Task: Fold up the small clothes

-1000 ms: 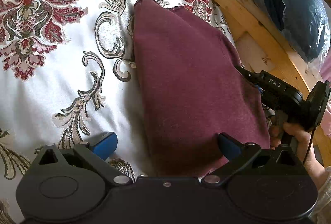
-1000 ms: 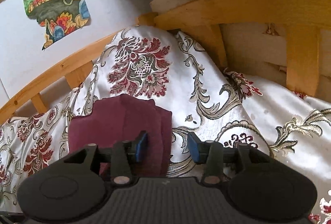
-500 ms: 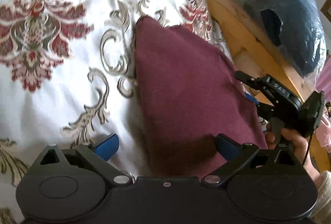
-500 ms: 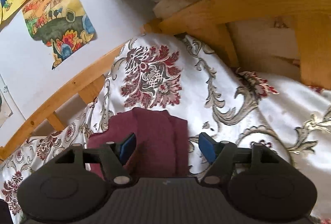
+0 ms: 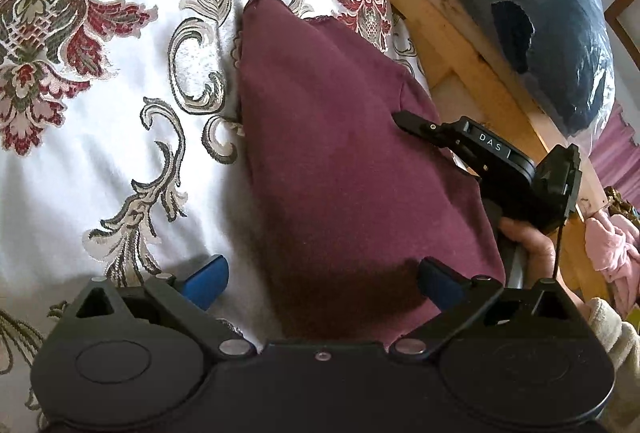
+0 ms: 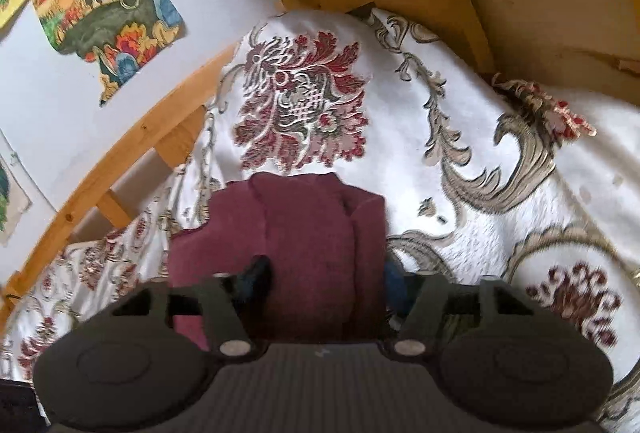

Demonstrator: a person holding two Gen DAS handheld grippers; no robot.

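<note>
A folded maroon garment (image 5: 340, 161) lies on a white bedspread with red and grey floral pattern (image 5: 100, 113). My left gripper (image 5: 320, 279) is open, its blue pads straddling the garment's near edge just above it. The right gripper reaches in from the right in the left wrist view, with one black finger (image 5: 416, 123) over the garment's right edge. In the right wrist view the right gripper (image 6: 326, 279) is open wide over the garment (image 6: 304, 233), one pad on the cloth and the other at its right edge.
A wooden bed frame (image 5: 460, 45) runs along the right. A dark blue bundle in clear plastic (image 5: 552, 33) sits beyond it. Pink cloth (image 5: 608, 245) lies at the far right. A white wall with posters (image 6: 104, 9) stands behind the bed.
My right gripper has opened wider and moved forward over the garment's edge. My left gripper has stayed open at the near edge, shifting only slightly.
</note>
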